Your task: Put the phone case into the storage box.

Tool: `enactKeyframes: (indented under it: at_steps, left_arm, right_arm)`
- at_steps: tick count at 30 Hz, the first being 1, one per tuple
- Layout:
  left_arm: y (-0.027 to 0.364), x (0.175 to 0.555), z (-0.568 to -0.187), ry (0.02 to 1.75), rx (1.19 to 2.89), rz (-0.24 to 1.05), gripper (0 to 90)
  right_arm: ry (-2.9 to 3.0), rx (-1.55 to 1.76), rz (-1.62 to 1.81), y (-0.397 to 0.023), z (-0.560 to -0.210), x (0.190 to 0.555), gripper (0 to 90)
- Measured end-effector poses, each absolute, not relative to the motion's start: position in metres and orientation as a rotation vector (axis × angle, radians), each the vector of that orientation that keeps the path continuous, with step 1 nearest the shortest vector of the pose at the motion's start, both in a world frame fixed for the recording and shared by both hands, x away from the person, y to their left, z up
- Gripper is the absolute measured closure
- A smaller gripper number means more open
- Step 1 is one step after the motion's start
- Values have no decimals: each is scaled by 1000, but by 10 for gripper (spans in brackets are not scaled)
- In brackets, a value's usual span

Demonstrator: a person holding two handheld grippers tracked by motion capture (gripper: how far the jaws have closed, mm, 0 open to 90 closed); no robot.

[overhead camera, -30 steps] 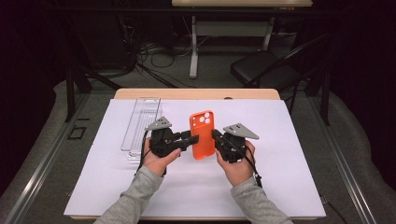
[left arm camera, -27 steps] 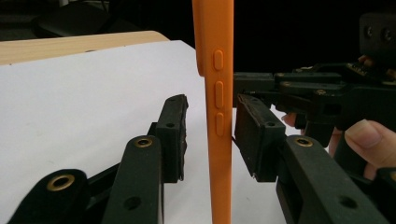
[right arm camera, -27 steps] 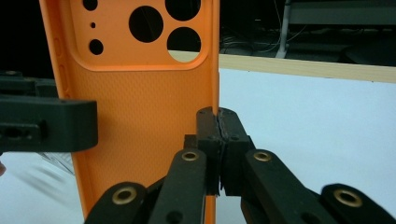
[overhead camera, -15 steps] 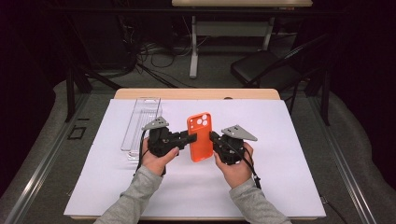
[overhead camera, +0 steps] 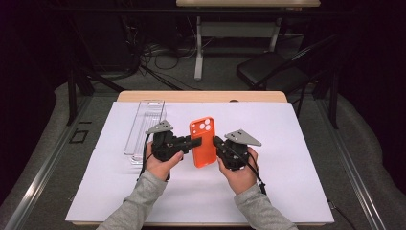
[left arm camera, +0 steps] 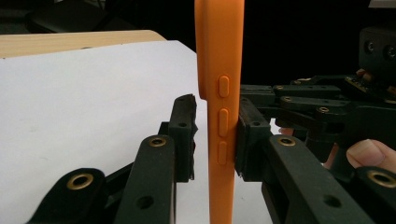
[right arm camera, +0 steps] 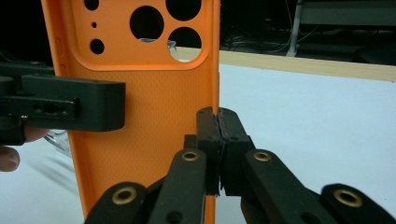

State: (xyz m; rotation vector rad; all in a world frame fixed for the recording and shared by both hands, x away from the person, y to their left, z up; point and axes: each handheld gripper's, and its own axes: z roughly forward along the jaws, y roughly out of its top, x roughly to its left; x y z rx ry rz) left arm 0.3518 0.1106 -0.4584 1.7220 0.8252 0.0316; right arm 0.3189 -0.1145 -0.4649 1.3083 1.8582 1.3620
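Orange phone case point(overhead camera: 203, 142) hangs upright between both grippers: right gripper point(right arm camera: 218, 122) pinches its side wall, left gripper point(left arm camera: 215, 135) has just been closing around its button edge, one pad touching. Uneven squeeze could twist it loose.

Lab-style recording station in a dark, cluttered room

A wooden table point(overhead camera: 201, 96) covered by a white sheet point(overhead camera: 287, 158) stands on grey floor covering, with metal rails point(overhead camera: 43, 187) along its sides. Behind it, loose cables point(overhead camera: 158, 57) sprawl under a desk frame point(overhead camera: 198, 48), and a black chair point(overhead camera: 268, 69) sits nearby. The surroundings are unlit and black, with light falling on the work surface alone, as in a test or data-capture setup.
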Motion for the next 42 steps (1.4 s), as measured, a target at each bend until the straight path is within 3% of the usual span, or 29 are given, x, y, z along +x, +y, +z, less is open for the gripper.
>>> enactKeyframes:
  at_steps: [42]
  left_arm:
    - [113, 352, -460, 831, 1702, -11, 802]
  right_arm:
    - [1875, 1329, 1384, -114, -469, 321, 887]
